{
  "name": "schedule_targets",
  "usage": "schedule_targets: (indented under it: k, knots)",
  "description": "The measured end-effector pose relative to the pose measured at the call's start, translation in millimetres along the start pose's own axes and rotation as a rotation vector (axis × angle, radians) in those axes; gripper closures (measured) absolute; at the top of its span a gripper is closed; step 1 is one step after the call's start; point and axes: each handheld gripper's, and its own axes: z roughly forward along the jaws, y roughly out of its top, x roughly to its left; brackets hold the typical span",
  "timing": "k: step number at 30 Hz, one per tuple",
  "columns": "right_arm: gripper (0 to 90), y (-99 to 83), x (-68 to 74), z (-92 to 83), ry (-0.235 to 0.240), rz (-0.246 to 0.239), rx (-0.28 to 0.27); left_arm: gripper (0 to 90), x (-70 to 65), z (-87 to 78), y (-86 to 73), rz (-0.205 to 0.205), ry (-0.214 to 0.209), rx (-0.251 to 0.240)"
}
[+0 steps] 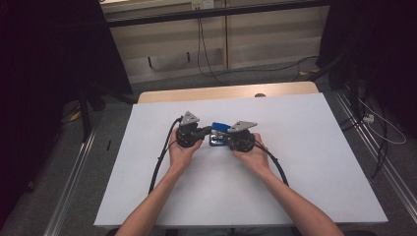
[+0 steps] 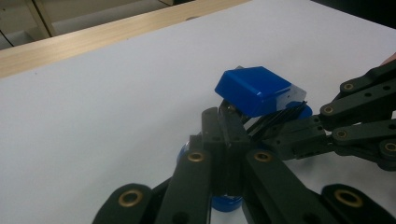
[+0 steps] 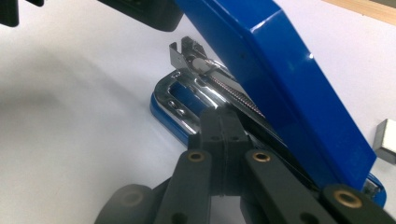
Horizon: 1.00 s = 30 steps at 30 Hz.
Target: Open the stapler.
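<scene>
The left gripper (image 1: 205,131) sits just left of centre on the white table (image 1: 305,162), its jaws brought fully together; in the left gripper view the closed tips (image 2: 227,122) press in beneath the raised lid of a blue stapler (image 1: 220,133), and whether they pinch a part of it or merely rest against it cannot be told. The stapler lies between the two tools with its blue top cover (image 2: 256,89) swung up and the chrome magazine rail (image 3: 196,79) and its spring exposed (the base stays flat on the table). To its right, the right gripper (image 1: 230,137) is also closed tight, its tips (image 3: 223,122) set against the inner mechanism under the cover; no clear clamp on any part is visible. A small grey block (image 3: 385,140), possibly a strip of staples, lies on the table just beside the stapler. Risks, as judged: the sprung cover could snap down on the tips if either tool slips; closed jaws offer only point contact, so the stapler may skid or pivot on the smooth surface; a push against the spring could dislodge it or jam the rail.
</scene>
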Motion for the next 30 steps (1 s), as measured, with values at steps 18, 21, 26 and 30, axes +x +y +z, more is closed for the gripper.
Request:
schedule_targets:
  k: [18,21,26,30]
  knots:
    - [90.0,0.1,1.5,-0.3,-0.009,-0.014,0.000,90.0,-3.4,-2.8,7.6,0.001,-0.022,-0.026]
    - [90.0,0.1,2.1,-0.3,-0.007,-0.021,-0.001,90.0,-4.4,-3.4,7.5,0.003,-0.021,-0.026]
    - [90.0,0.0,1.6,-0.4,-0.003,-0.018,-0.003,90.0,-4.5,-3.3,7.6,0.001,-0.022,-0.028]
    - [90.0,-0.2,2.4,-2.4,-0.035,-0.013,-0.030,90.0,-3.9,-2.8,7.2,0.003,-0.018,-0.026]
